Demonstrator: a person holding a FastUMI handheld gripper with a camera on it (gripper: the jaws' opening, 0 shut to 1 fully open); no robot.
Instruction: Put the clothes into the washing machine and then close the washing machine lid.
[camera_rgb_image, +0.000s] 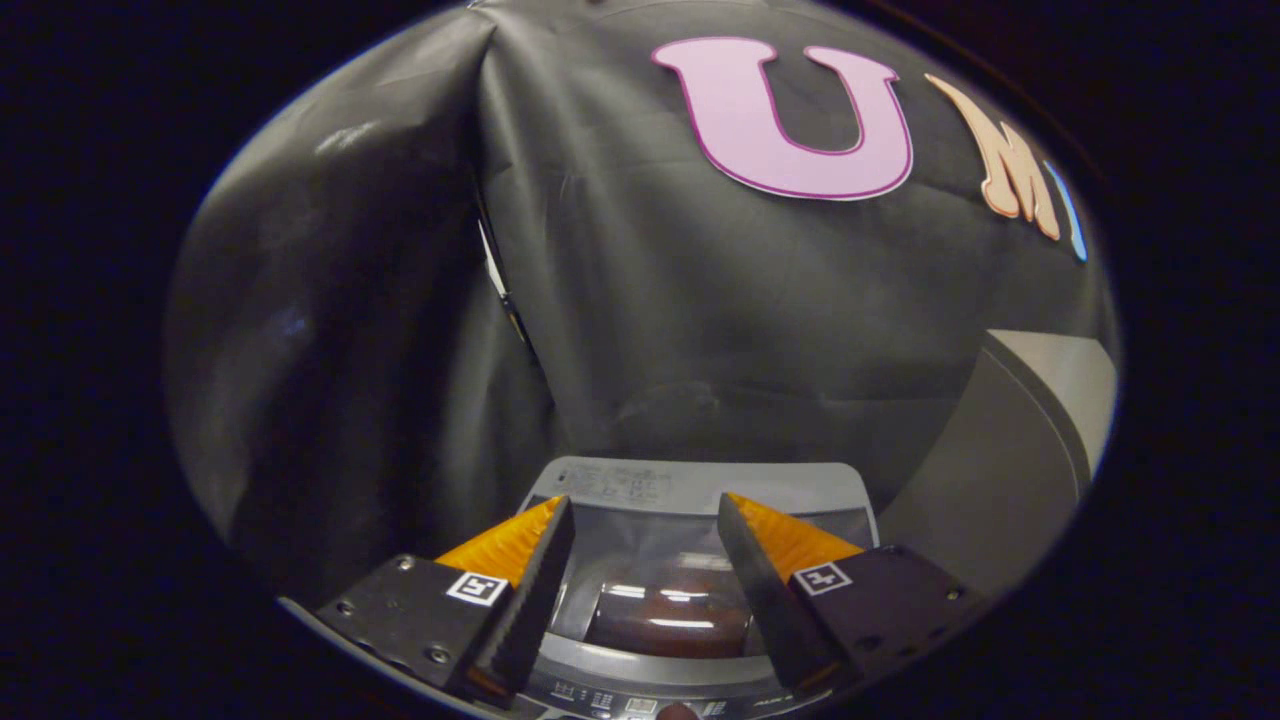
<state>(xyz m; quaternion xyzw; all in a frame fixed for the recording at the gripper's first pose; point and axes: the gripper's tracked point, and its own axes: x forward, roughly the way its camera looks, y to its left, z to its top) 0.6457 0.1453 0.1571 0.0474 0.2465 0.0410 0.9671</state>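
Note:
A grey top-loading washing machine (700, 482) lies below and ahead of me, its rear panel just beyond my fingertips. Its lid (655, 560) lies flat over the tub, a glossy window with light streaks on it. Through the window shows a dark reddish-brown mass (668, 622); I cannot tell whether it is clothing or the drum. A control strip (620, 700) runs along the near edge. My gripper (643, 500) hovers above the lid, open, with nothing between its fingers.
The booth's black cloth wall (640, 330) hangs close behind the machine and folds around on the left. A large grey slanted panel (1020, 450) stands right of the machine, close to my right finger.

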